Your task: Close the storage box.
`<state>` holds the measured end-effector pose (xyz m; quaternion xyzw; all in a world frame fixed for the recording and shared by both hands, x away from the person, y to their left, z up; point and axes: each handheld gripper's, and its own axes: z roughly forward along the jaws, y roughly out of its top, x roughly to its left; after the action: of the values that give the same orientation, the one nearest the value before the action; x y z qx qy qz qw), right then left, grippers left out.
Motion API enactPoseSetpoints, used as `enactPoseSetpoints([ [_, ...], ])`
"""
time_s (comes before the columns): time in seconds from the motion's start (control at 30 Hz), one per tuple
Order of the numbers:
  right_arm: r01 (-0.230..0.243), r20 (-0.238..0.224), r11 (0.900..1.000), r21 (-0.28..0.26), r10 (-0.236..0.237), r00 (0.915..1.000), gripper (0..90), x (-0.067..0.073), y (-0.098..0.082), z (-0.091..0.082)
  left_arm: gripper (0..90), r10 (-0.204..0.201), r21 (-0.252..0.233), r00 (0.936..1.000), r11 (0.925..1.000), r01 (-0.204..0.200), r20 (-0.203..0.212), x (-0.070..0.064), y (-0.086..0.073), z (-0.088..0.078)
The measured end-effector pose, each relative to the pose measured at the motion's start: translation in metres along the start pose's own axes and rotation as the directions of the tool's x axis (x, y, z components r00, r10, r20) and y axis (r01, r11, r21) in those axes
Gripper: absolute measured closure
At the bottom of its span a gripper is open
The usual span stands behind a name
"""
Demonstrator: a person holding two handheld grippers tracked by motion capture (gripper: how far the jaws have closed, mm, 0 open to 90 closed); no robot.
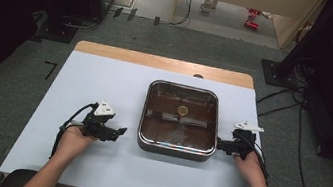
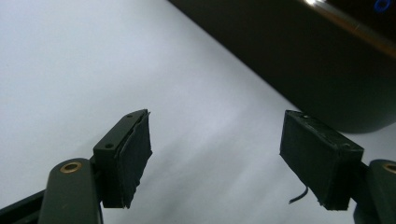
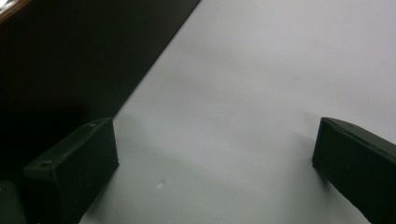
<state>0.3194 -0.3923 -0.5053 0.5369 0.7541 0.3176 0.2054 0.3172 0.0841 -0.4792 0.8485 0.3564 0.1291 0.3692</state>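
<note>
White sheet covering a wooden table, with a square pan between two hand-held grippers.

Nearest the camera, the person's forearms come in from the bottom edge. The left hand holds the left gripper near the pan's left side, a strip of white sheet between them; in the left gripper view its black jaws stand well apart over bare sheet with nothing between them, and the pan's dark wall crosses the upper right. The right hand holds the right gripper, its tips just beside the pan's right wall; whether they touch cannot be told. In the right gripper view its jaws also stand wide apart and empty. The square metal pan sits at the table's middle, with a small round yellowish item inside. Beyond the table lie grey floor and cables.
</note>
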Motion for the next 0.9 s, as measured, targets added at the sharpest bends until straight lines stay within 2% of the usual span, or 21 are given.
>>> enactPoseSetpoints([
  [0.1,0.000,0.000,1.000,-0.002,0.000,1.0000,0.0,0.000,0.000,0.000,24.9,-0.012,0.017,0.9997,0.9998,0.012,-0.020,0.004,-0.002,0.008],
  [0.2,0.000,0.000,1.000,-0.001,0.000,1.0000,0.0,0.000,0.000,0.000,25.2,-0.008,0.039,0.9999,0.9992,0.008,-0.014,0.003,-0.003,0.012],
  [0.33,0.000,0.000,1.000,-0.001,0.000,1.0000,0.0,0.000,0.000,0.000,20.4,0.026,0.027,0.9994,0.9993,-0.025,-0.025,-0.003,-0.004,0.017],
  [0.4,0.000,0.000,1.000,-0.001,0.000,1.0000,0.0,0.000,0.000,0.000,18.8,0.026,0.018,0.9992,0.9995,-0.026,-0.032,-0.004,-0.006,0.018],
  [0.47,0.001,0.000,1.000,-0.002,-0.001,1.0000,0.0,0.000,0.000,0.000,18.3,0.023,-0.017,0.9989,0.9996,-0.023,-0.041,-0.006,-0.010,0.018],
  [0.6,0.001,0.000,1.000,0.000,-0.001,1.0000,0.0,0.000,0.000,0.000,16.3,0.023,-0.016,0.9986,0.9996,-0.024,-0.048,-0.006,-0.010,0.018],
  [0.67,0.000,0.000,1.000,0.000,0.000,1.0000,0.0,0.000,0.000,0.000,13.5,0.002,-0.010,0.9980,0.9999,-0.003,-0.063,-0.006,-0.010,0.019],
  [0.8,0.001,0.001,1.000,0.000,-0.001,1.0000,0.0,0.000,0.000,0.000,13.2,-0.011,-0.012,0.9958,0.9999,0.010,-0.091,-0.009,-0.011,0.018],
  [0.9,0.000,0.000,1.000,0.000,0.000,1.0000,0.0,0.000,0.000,0.000,13.1,-0.013,-0.011,0.9959,0.9999,0.012,-0.090,-0.009,-0.011,0.018],
])
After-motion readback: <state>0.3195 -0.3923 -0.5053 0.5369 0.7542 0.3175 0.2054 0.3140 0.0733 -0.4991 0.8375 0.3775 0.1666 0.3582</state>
